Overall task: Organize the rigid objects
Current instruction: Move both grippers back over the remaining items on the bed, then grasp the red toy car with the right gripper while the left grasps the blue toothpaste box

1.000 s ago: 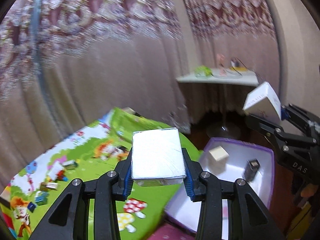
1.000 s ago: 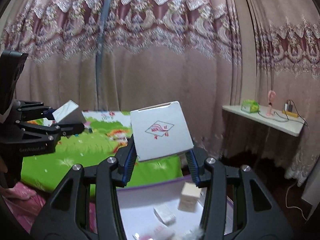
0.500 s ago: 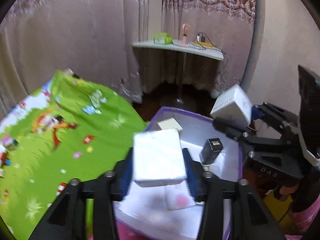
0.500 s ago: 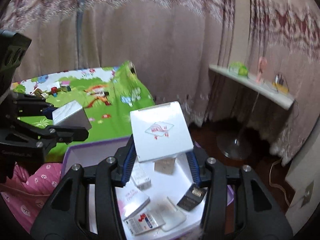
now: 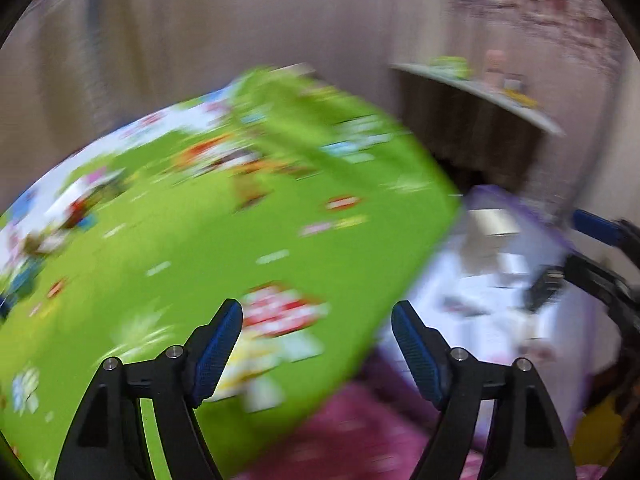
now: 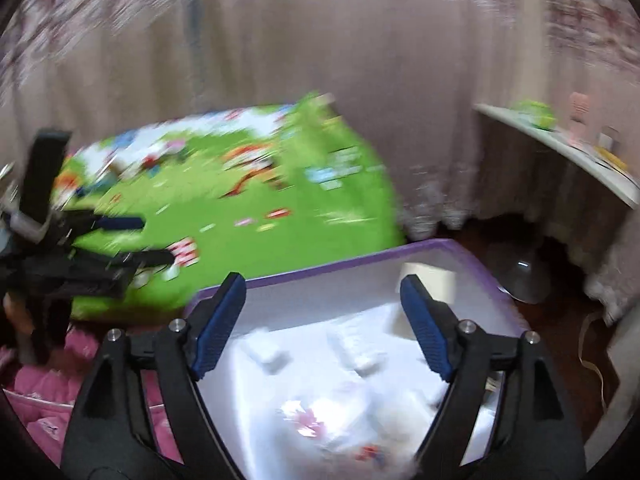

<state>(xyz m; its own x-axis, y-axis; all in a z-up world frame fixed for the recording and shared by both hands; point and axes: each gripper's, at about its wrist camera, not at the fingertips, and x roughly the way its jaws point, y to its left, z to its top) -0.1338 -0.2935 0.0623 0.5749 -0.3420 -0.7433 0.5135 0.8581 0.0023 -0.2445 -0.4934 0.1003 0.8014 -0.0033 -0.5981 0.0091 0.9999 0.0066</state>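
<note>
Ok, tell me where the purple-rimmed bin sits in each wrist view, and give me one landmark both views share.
Left wrist view: the purple-rimmed bin lies at the right, past the green play mat's corner, blurred, with the right gripper over its far side.
Right wrist view: the bin fills the lower centre, its rim running just behind the open right gripper.
Shared landmark: the green play mat, left of the bin in both.

Bright colours all over this corner

Green cartoon-print mat (image 5: 256, 240), purple-rimmed white box (image 6: 360, 258), pink floral bedding (image 6: 48, 384), dusty-pink patterned curtains (image 6: 320, 60).
</note>
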